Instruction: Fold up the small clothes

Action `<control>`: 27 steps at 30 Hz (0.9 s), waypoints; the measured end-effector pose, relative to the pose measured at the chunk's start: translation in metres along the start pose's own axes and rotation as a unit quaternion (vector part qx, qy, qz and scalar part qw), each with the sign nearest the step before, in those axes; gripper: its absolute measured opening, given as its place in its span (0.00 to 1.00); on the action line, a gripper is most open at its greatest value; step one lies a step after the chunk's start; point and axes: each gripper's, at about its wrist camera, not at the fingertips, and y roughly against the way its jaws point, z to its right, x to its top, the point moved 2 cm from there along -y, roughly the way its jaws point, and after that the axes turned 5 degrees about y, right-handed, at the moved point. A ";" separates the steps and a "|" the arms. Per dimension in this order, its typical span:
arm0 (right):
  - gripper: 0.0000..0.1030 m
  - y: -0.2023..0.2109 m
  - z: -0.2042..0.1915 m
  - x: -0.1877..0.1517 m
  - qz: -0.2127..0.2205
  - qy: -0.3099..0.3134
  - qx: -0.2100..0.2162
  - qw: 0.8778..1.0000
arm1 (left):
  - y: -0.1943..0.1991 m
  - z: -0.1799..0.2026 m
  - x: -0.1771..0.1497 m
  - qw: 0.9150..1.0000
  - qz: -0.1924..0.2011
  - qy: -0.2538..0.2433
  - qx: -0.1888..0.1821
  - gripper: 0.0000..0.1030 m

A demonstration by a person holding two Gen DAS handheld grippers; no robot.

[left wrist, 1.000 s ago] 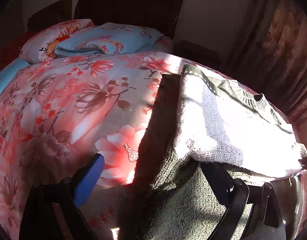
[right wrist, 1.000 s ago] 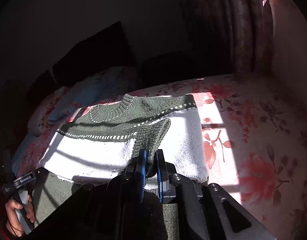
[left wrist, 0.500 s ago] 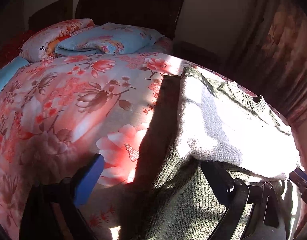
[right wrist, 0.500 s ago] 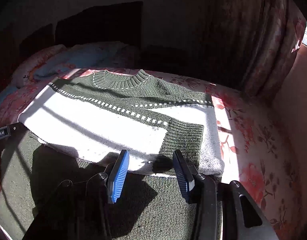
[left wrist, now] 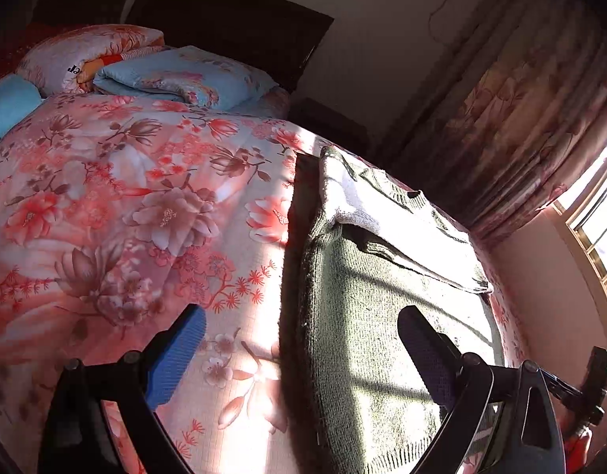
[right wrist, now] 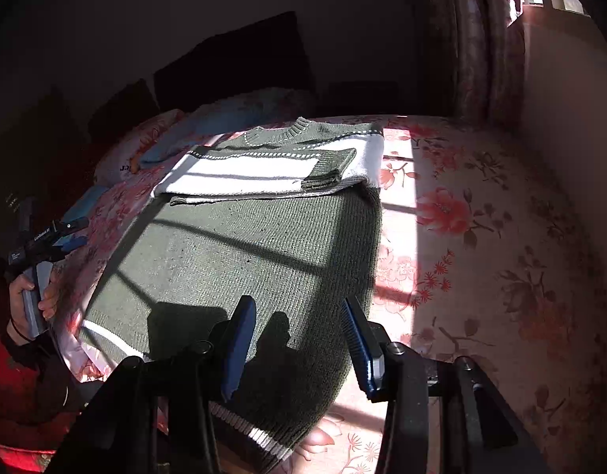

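Note:
A green and white knitted sweater (right wrist: 248,245) lies flat on the floral bed cover (right wrist: 481,237), with both sleeves folded across the white chest band (right wrist: 244,172). My right gripper (right wrist: 299,343) is open and empty above the sweater's hem. My left gripper (left wrist: 303,359) is open and empty, its jaws straddling the sweater's left side edge (left wrist: 307,316); the sweater body (left wrist: 386,316) shows in the left wrist view. The left gripper also appears in the right wrist view (right wrist: 58,237), held by a hand.
Pillows (left wrist: 177,75) and a folded blanket (left wrist: 86,55) lie at the head of the bed, before a dark headboard (left wrist: 232,12). A floral curtain (left wrist: 520,118) and a window (left wrist: 595,217) are on the right. A wall (right wrist: 572,138) runs beside the bed.
My right gripper let go of the folded sleeve, opened and drew back toward the hem. My left gripper also pulled back from the fold; the sleeves now rest on the chest.

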 end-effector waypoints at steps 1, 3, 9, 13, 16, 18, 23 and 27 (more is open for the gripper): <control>0.45 0.003 0.000 -0.017 -0.011 -0.002 0.000 1.000 | 0.006 0.002 -0.014 1.000 -0.011 -0.007 -0.014 1.00; 0.45 0.002 -0.004 -0.044 -0.030 -0.008 0.004 1.000 | 0.017 0.003 -0.038 0.999 -0.025 -0.015 -0.029 1.00; 0.43 -0.013 -0.017 -0.075 -0.058 -0.017 0.034 0.998 | 0.029 0.016 -0.091 0.997 -0.051 -0.031 -0.055 1.00; 0.43 -0.022 -0.027 -0.069 -0.050 -0.012 0.023 0.998 | 0.013 0.025 -0.106 0.995 -0.082 -0.038 -0.051 1.00; 0.43 -0.025 -0.034 -0.067 -0.052 0.001 0.005 0.999 | 0.002 0.032 -0.117 0.993 -0.102 -0.043 -0.050 1.00; 0.43 -0.024 -0.032 -0.068 -0.053 -0.003 0.004 0.999 | 0.003 0.035 -0.120 0.993 -0.092 -0.059 -0.033 1.00; 0.43 -0.024 -0.034 -0.068 -0.055 -0.008 -0.004 0.998 | 0.007 0.027 -0.120 0.996 -0.085 -0.030 -0.024 1.00; 0.45 -0.030 -0.043 -0.065 -0.050 0.007 -0.025 0.998 | -0.005 0.039 -0.118 0.990 -0.126 -0.010 -0.065 1.00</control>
